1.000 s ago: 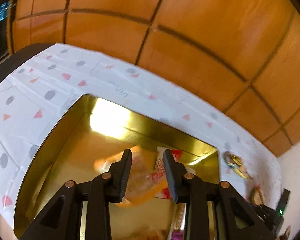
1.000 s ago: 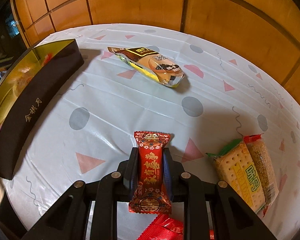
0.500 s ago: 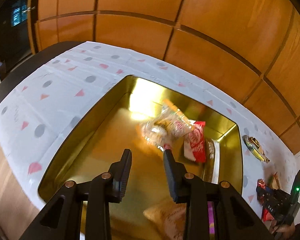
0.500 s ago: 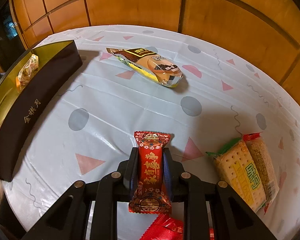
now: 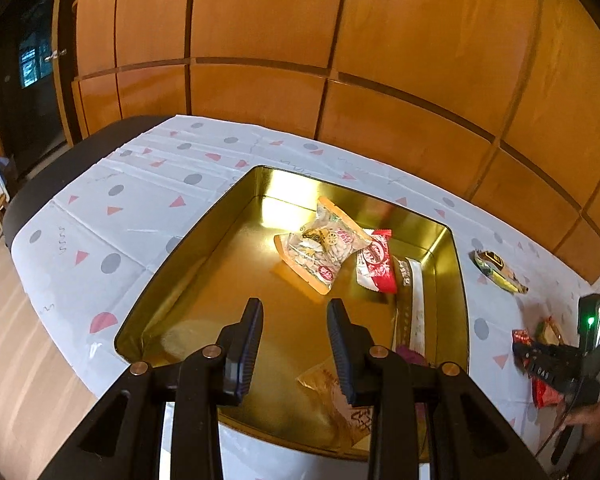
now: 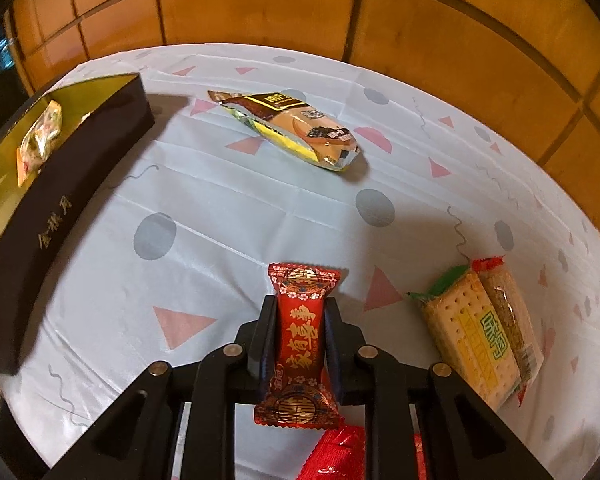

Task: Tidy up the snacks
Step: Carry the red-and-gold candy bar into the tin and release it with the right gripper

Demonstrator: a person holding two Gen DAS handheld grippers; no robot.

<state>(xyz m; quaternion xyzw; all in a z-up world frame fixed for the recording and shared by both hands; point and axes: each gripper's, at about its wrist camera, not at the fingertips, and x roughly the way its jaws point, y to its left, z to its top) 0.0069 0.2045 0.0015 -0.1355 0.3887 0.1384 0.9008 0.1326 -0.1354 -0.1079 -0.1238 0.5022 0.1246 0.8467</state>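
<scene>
A gold-lined tin box (image 5: pixel 204 236) with dark outer walls (image 6: pixel 60 196) sits on the patterned tablecloth. Inside it lie a clear seed packet (image 5: pixel 324 246), a red-and-white packet (image 5: pixel 376 266), a long white-and-brown bar (image 5: pixel 412 312) and a tan packet (image 5: pixel 340 400) at the near edge. My left gripper (image 5: pixel 294 344) hovers over the box's near part, open, with nothing between its fingers. My right gripper (image 6: pixel 300 344) is shut on a red candy packet (image 6: pixel 300 344) with gold characters, just above the cloth. It also shows at the far right of the left wrist view, as the right gripper (image 5: pixel 548 364).
A brown-and-yellow snack bag (image 6: pixel 288 132) lies on the cloth beyond the red packet. A cracker pack (image 6: pixel 472 332) and a sesame bar (image 6: pixel 512 320) lie at the right. More red wrappers (image 6: pixel 340 456) lie under the right gripper. Wood panelling backs the table.
My left gripper has pulled back and up from the box, leaving the seed packet lying inside. The right gripper stays in place, holding the red candy packet.
</scene>
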